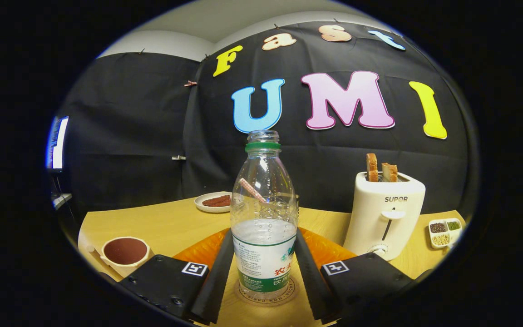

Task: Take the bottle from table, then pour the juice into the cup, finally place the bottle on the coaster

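Note:
A clear plastic bottle [264, 213] stands upright between my fingers, uncapped, with a green neck ring and a white and green label. It is about half full of clear liquid. Its base rests on a round wooden coaster [267, 297] with lettering around the rim. My gripper [264, 268] has a finger against each side of the label, shut on the bottle. A white cup [125, 252] with brown contents sits on the table to the left of my left finger [216, 277].
An orange mat [327, 250] lies under and behind the coaster on the wooden table [161, 222]. A white toaster [385, 218] holding two bread slices stands to the right. Beyond it is a small divided dish of seeds [444, 232]. A plate of brown pieces [215, 201] sits at the back.

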Demonstrator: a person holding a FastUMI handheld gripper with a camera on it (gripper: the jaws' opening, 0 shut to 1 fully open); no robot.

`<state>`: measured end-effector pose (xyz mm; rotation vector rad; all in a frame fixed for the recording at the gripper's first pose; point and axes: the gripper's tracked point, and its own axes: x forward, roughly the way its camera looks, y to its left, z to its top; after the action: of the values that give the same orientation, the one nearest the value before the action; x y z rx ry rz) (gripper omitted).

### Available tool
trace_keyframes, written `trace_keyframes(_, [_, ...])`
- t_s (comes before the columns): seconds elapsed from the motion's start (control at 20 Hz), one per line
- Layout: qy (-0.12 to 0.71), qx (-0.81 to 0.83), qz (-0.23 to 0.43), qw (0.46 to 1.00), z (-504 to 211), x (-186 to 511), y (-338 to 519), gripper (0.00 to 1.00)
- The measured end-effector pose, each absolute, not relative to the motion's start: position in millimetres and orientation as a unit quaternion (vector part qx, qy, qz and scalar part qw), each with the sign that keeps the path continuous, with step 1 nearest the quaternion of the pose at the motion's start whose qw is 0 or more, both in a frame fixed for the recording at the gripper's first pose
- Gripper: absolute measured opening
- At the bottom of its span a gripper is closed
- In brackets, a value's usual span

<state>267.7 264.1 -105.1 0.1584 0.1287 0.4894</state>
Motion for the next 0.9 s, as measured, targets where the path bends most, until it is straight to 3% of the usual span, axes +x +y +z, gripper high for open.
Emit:
trace_keyframes(0.55, [0.076,0.081,0.243,0.964,-115,269,264,0.79])
trace_keyframes(0.7, [0.083,0.079,0.246,0.962,-117,264,263,0.89])
trace_keyframes(0.75, [0.086,0.078,0.245,0.962,-117,263,262,0.97])
trace_keyframes(0.9, [0.086,0.074,0.238,0.965,-115,257,256,1.0])
